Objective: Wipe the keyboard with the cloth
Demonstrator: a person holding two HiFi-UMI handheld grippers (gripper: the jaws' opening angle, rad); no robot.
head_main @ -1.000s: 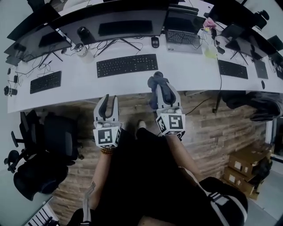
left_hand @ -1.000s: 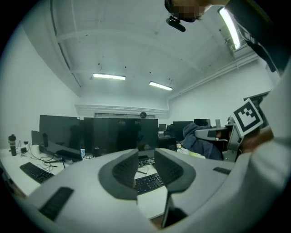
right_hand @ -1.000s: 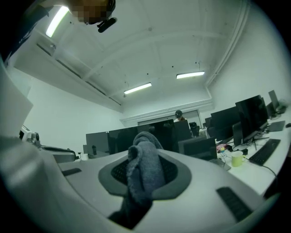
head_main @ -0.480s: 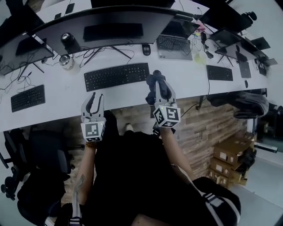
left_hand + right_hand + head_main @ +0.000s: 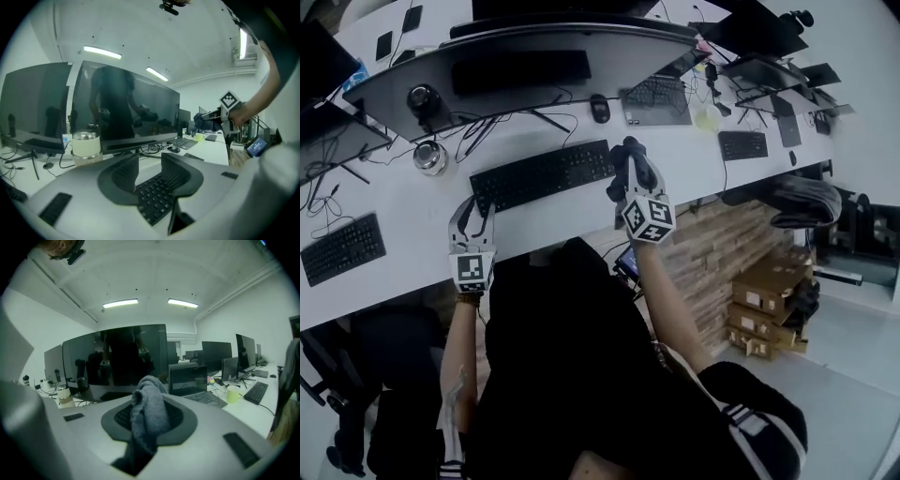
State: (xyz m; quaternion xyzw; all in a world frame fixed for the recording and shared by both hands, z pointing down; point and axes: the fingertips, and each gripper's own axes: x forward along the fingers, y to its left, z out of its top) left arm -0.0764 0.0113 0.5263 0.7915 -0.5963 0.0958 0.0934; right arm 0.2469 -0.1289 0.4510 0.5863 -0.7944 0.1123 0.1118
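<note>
Right gripper (image 5: 150, 423): jaws closed on the cloth (image 5: 149, 399), a grey wad pinched at its middle, one lobe standing up above the pads and a tail hanging down below them. Left gripper (image 5: 150, 172): jaws parted and opening, nothing between the pads (the black keys visible through the gap lie beyond them, not in them). Outward from there: the keyboard (image 5: 542, 174) lies flat on the white table (image 5: 412, 216), near the table's front edge and in front of the wide monitor (image 5: 516, 70). The right gripper is at the keyboard's right end with the cloth over or just beside the last keys; whether cloth touches keys I cannot tell from the head view. The left gripper sits at the keyboard's left end, tips near its corner and above the table's front edge. Behind the keyboard: loose cables, a mouse (image 5: 599, 108), a laptop (image 5: 656, 97) toward the back right, and a lidded jar (image 5: 429, 157) to the back left, clear of the wiping path. Step in hand, as I judge it: the approach, with both grippers brought to the ends of the keyboard and the wiping itself not yet begun. Next move probably calls for lowering the cloth flat onto the keys at the right end and drawing it along the rows toward the left, with light pressure so the keyboard does not slide; the opening left jaws look placed to brace or hold the left end meanwhile.
</note>
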